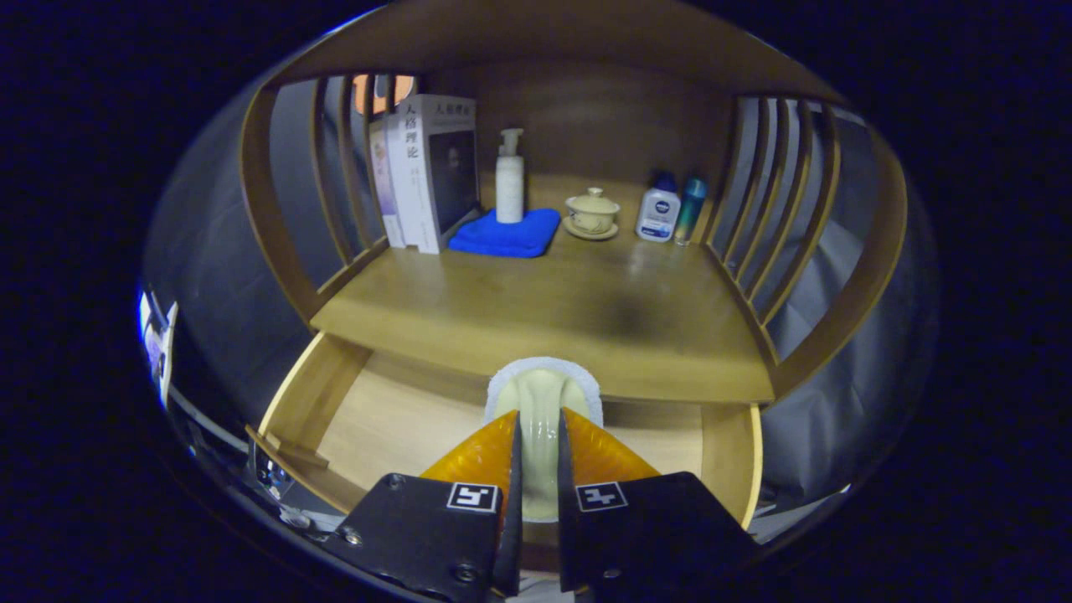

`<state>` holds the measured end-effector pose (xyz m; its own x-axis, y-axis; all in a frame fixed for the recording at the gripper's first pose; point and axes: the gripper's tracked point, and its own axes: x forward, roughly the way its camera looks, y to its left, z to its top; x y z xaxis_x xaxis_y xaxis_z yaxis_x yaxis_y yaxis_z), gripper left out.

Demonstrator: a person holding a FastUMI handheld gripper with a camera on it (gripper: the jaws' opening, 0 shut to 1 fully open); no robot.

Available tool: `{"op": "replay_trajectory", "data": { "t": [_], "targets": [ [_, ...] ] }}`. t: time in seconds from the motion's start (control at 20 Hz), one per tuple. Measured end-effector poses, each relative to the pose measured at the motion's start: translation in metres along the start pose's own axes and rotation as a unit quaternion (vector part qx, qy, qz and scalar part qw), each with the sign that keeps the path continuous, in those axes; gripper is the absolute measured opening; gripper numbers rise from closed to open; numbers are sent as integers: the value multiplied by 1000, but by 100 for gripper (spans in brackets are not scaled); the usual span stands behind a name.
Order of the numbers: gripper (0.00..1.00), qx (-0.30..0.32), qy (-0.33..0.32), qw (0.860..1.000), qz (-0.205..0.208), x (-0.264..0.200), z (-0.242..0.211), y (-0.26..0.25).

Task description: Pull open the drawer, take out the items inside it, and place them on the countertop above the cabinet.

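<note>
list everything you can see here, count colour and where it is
drawer: 1, light wood, pulled open below the countertop
countertop: 1, brown wood, above the drawer
books: about 3, white and pale, upright at back left
cloth: 1, blue, folded beside the books
pump bottle: 1, white, standing on the cloth
lidded cup: 1, cream, on a saucer, back centre
bottles: 2, one white with a blue cap, one teal, back right
scrubber: 1, cream with a white pad, held over the drawer
gripper: 1, fingers shut on the scrubber
</note>
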<state>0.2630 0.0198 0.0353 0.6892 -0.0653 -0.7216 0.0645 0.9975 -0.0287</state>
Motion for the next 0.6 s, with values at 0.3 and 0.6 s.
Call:
{"op": "replay_trajectory", "data": {
  "t": [0.3,0.6],
  "targets": [
    [20,42,5,999,4,26,46,1],
    [21,72,-7,997,-8,60,78,-8]
  ]
}}
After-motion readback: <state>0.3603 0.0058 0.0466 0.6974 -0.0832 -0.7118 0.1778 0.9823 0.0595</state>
